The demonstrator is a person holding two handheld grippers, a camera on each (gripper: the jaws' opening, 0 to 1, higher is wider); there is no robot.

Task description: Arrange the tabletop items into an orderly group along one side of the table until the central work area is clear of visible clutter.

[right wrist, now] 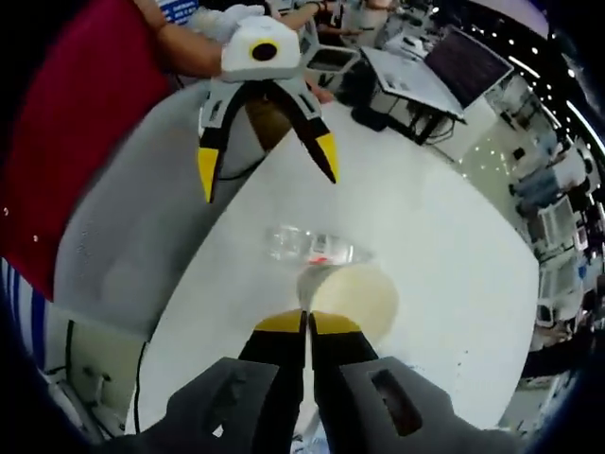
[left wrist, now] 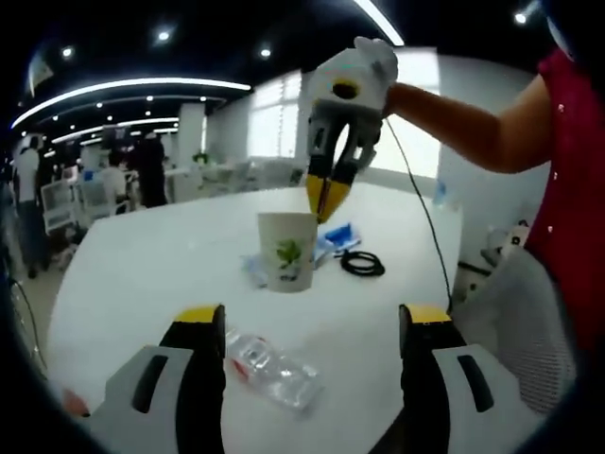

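Big white table (left wrist: 142,265), round-ish, w/ office desks and monitors behind it in the right gripper view. A person in a red top (left wrist: 572,161) stands at the table edge, next to a grey mesh chair (left wrist: 515,322).

Left gripper (left wrist: 312,326): jaws wide apart, nothing between them, hovering over the near part of the table. In the right gripper view it comes in from the top (right wrist: 267,161), yellow tips spread, held in a white-gloved hand.

Right gripper (right wrist: 307,326): jaws pressed together, yellow tips pinching the rim of the cup (right wrist: 354,298) from above. Left gripper view shows the same from the side: right gripper (left wrist: 326,203) pointing down, tips closed at the cup's (left wrist: 287,251) top edge. Cup is white paper w/ a green plant print, upright, roughly mid-table.

Clear plastic bottle (left wrist: 272,367) lies on its side btwn the left jaws' line of sight, nearer than the cup; in the right gripper view it lies just past the cup (right wrist: 310,248), red bit on its label.

Black cable coil (left wrist: 362,263) lies flat to the right of the cup, apart from it. Blue packet (left wrist: 337,236) just behind the cup, near the coil. Cannot tell what the small clear thing touching the cup's left base is.
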